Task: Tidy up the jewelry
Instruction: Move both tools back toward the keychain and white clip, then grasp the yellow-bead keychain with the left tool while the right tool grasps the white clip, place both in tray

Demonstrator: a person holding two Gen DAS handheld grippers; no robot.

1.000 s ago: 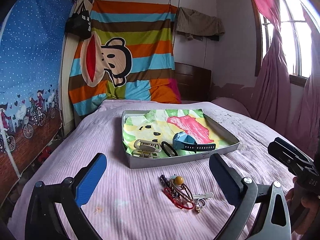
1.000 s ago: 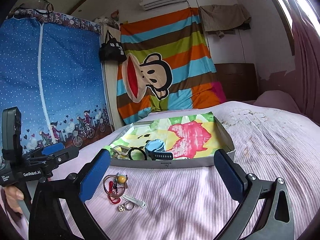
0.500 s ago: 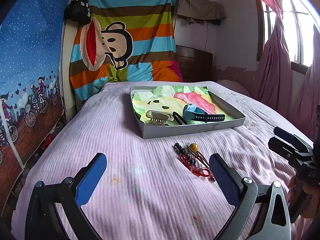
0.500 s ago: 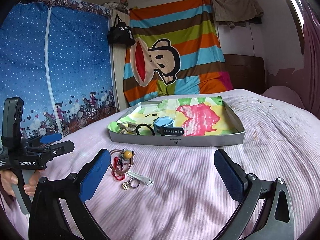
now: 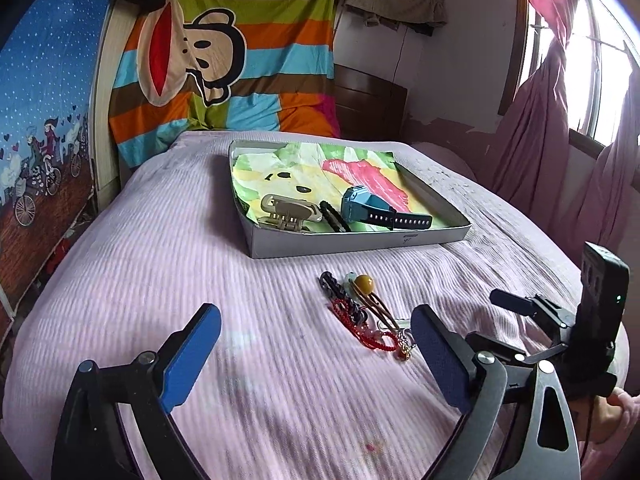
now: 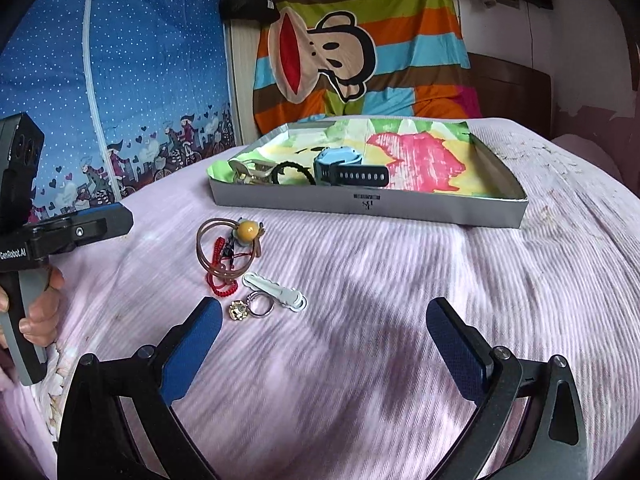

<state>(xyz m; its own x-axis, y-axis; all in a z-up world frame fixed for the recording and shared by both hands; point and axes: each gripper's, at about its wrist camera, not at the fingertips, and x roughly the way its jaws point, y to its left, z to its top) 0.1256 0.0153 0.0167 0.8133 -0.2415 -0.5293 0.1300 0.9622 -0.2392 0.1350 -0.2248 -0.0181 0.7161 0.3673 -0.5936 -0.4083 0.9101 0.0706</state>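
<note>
A pile of loose jewelry lies on the pink bedspread: a brown hair tie with an amber bead (image 5: 364,283) (image 6: 248,230), a red beaded bracelet (image 5: 360,328) (image 6: 218,268), a white clip (image 6: 276,291), a ring (image 6: 262,305) and a gold charm (image 6: 239,311). Behind it a shallow grey tray (image 5: 352,242) (image 6: 360,204) holds a beige claw clip (image 5: 288,212), a black hair tie (image 5: 334,218) and a blue watch (image 5: 368,208). My left gripper (image 5: 316,332) hovers just short of the pile, its jaws closing on nothing. My right gripper (image 6: 324,316) sits right of the ring, jaws closing, also with nothing between them.
A hand (image 6: 40,312) holds the left gripper's handle at the left edge of the right wrist view. A striped cartoon blanket (image 5: 224,52) hangs behind the bed, a blue wardrobe cover (image 6: 120,60) stands on the left, and pink curtains (image 5: 536,132) on the right.
Both grippers have dipped and tilted down toward the bedspread. The jewelry pile and tray now sit higher in each view, and the walls have slid upward out of frame.
</note>
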